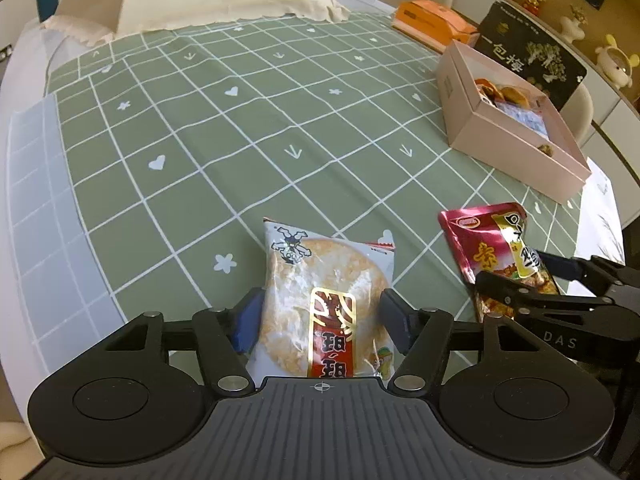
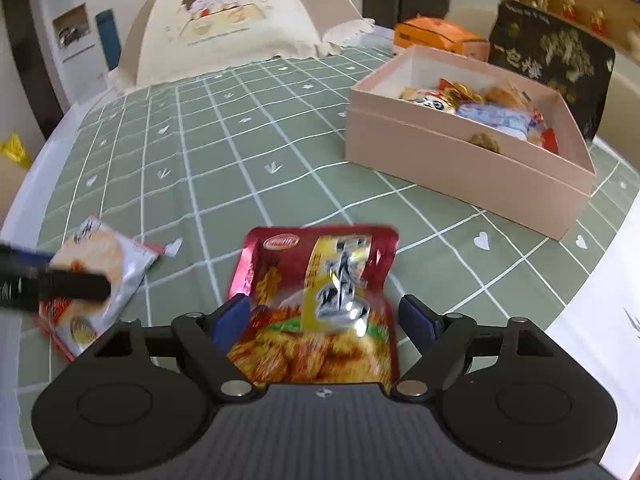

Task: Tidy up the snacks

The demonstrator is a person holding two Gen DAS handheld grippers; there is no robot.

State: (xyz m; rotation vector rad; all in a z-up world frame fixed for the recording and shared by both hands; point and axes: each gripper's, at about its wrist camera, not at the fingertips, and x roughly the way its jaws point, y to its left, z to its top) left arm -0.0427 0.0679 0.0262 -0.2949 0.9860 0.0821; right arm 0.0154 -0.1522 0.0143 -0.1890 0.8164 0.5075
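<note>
A white rice-cracker packet (image 1: pixel 324 304) sits between the fingers of my left gripper (image 1: pixel 320 320), whose blue pads press its sides; it is held over the green checked tablecloth (image 1: pixel 240 140). It also shows in the right wrist view (image 2: pixel 96 280). My right gripper (image 2: pixel 324 320) holds a red snack packet (image 2: pixel 320 300) between its pads; the packet also shows in the left wrist view (image 1: pixel 496 252). A pink open box (image 2: pixel 460 160) with several snacks inside stands to the right; it also shows in the left wrist view (image 1: pixel 508 136).
A cream mesh food cover (image 2: pixel 228 24) stands at the far edge. An orange box (image 2: pixel 436 34) and a black printed box (image 2: pixel 556 60) stand behind the pink box. The table edge runs along the left and right.
</note>
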